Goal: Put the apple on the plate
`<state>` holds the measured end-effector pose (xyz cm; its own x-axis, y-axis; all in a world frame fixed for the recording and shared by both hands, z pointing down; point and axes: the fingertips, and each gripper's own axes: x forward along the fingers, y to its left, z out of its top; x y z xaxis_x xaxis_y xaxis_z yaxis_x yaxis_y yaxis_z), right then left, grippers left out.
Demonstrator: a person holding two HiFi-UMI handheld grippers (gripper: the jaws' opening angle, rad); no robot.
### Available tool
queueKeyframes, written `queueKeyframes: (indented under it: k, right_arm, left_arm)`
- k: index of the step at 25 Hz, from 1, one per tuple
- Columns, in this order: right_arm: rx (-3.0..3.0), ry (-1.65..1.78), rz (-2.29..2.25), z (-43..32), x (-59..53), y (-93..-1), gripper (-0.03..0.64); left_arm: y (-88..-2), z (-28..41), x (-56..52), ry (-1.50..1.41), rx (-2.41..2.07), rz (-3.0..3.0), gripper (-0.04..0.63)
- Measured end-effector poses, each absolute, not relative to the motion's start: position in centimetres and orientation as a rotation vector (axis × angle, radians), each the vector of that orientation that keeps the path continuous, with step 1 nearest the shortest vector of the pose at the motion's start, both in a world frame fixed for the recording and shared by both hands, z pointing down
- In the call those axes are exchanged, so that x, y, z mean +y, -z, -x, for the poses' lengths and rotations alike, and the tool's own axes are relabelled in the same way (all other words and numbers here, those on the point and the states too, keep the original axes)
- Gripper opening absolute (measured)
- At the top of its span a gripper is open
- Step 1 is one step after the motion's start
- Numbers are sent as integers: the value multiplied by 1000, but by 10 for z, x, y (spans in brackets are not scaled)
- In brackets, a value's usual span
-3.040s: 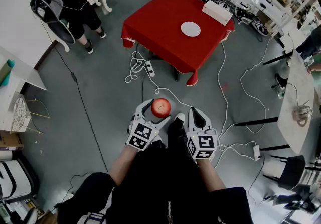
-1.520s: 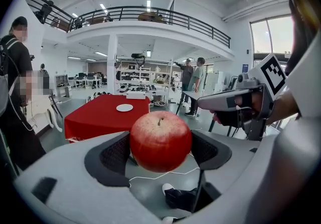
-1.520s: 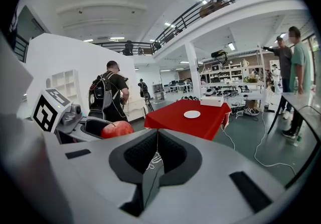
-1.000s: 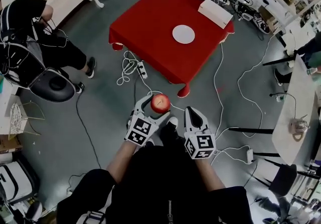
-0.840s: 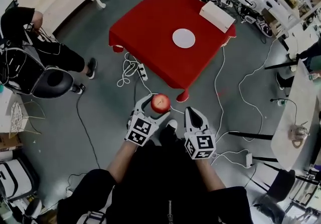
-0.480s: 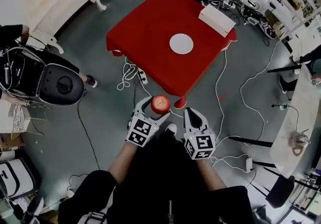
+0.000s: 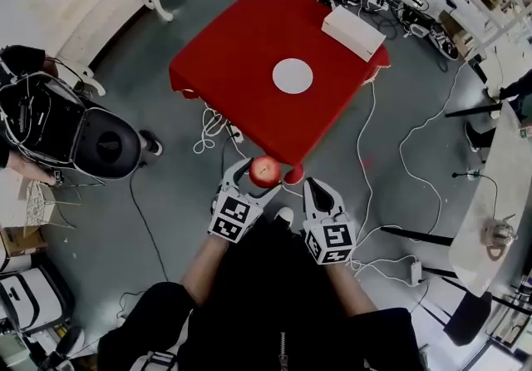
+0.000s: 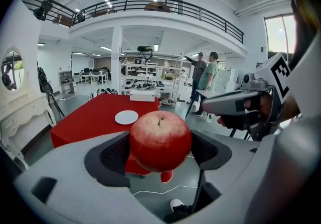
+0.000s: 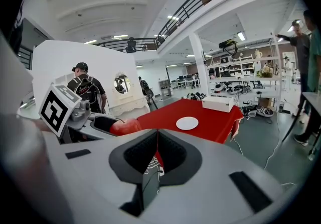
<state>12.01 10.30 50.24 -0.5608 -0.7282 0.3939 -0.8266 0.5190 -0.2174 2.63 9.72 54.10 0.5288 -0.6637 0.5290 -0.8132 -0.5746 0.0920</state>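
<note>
Red apple (image 7: 265, 170), round with a short stem on top, sits pinched between the dark padded jaws of the left gripper (image 7: 261, 177), one jaw on each side of it. It is held in the air above the grey floor (image 7: 166, 163), just short of the near corner of the counter draped in a red cloth (image 7: 237, 61). The round white plate (image 7: 293, 76) lies near the middle of that counter, well apart from the apple and bare. A white rectangular box (image 7: 353, 32) lies at the counter's far edge, beyond the plate. The right gripper (image 7: 314, 188) hangs just beside the left one, its jaws pressed together with nothing between them.
</note>
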Motion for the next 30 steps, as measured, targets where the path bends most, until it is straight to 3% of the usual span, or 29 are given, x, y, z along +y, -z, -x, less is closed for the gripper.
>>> queueKeyframes:
  k: [30]
  right_arm:
    - [-2499,-570,-1289,-92,34,-508,12]
  left_arm:
    - [-548,-13,27,-642,-1191,-2459,383]
